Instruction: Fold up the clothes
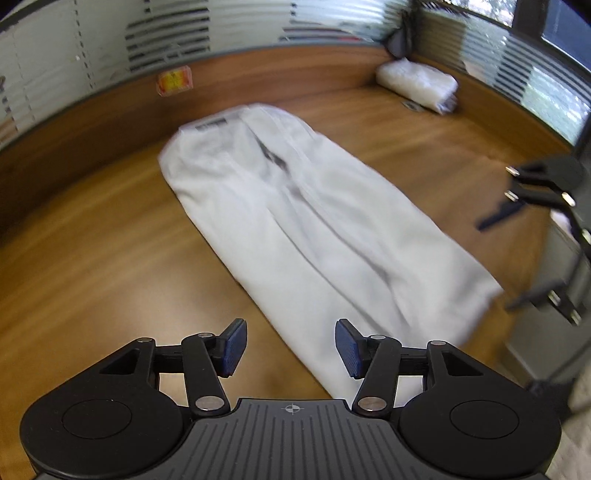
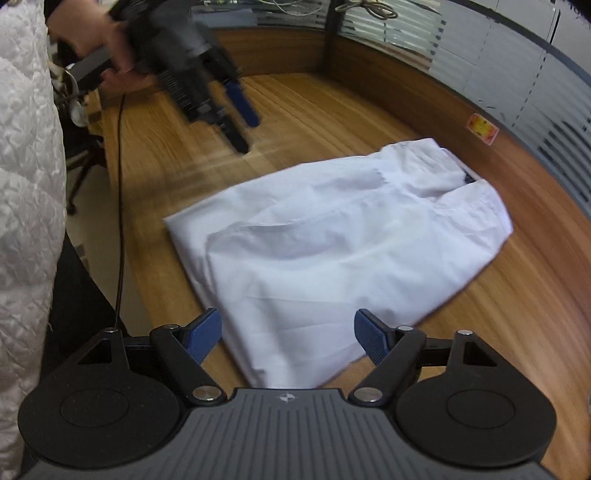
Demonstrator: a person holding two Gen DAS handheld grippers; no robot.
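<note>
A white shirt (image 1: 295, 206) lies folded into a long strip on the wooden table (image 1: 92, 240), collar end far from me. My left gripper (image 1: 291, 347) is open and empty, held above the shirt's near end. In the right wrist view the shirt (image 2: 332, 243) lies across the table (image 2: 303, 110). My right gripper (image 2: 288, 338) is open and empty above its near edge. The right gripper also shows at the right edge of the left wrist view (image 1: 517, 240). The left gripper shows blurred at upper left of the right wrist view (image 2: 245, 127), held in a hand.
A folded white cloth (image 1: 417, 85) lies at the table's far right corner. A wooden rim and glass partition with blinds (image 1: 166, 33) bound the table. The person's quilted white sleeve (image 2: 26, 166) and a black cable (image 2: 120, 221) are at the left.
</note>
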